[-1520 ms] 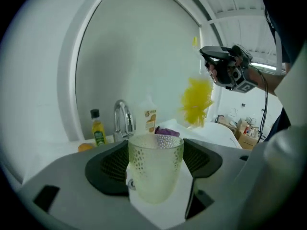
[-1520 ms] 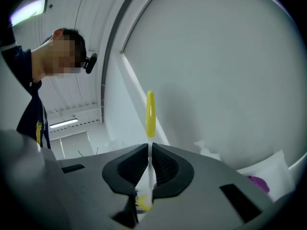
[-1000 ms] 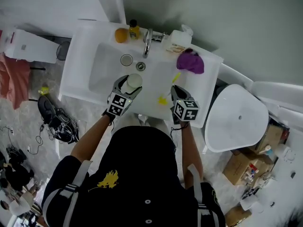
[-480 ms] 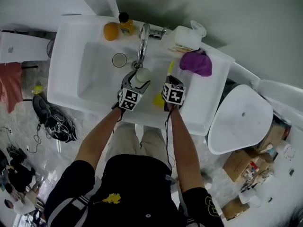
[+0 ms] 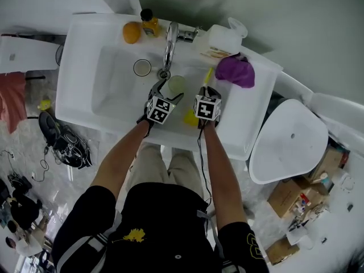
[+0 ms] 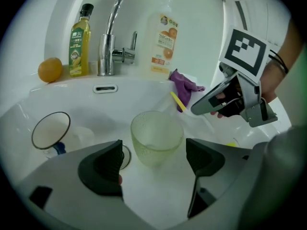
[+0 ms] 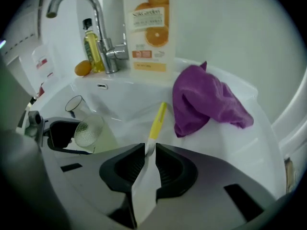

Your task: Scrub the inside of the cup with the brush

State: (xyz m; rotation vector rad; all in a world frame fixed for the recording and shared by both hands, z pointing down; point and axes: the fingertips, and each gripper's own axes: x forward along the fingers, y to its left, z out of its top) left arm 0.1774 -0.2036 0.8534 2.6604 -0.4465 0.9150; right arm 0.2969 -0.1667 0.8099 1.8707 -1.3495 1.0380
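Head view looks steeply down on the whole sink [image 5: 77, 67] from over its front edge; left gripper view sits low inside it facing the back-edge faucet [image 6: 111, 37], right gripper view near the right rim, both sharing faucet and cup [image 6: 156, 140].

Your sink [image 5: 79, 67] carries an orange [image 5: 131, 32], oil bottle [image 5: 149, 23], jug [image 5: 219, 40] and purple cloth [image 5: 234, 71] on its rim; 1 cup [image 5: 176, 85] and 1 glass [image 5: 142, 67] sit inside.

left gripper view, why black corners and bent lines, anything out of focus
Left gripper view: wide-angle lens gives a round image with black corners and bows the sink rim; the cup is fairly sharp. Right gripper view: same bowing, the brush smears white close to the lens.
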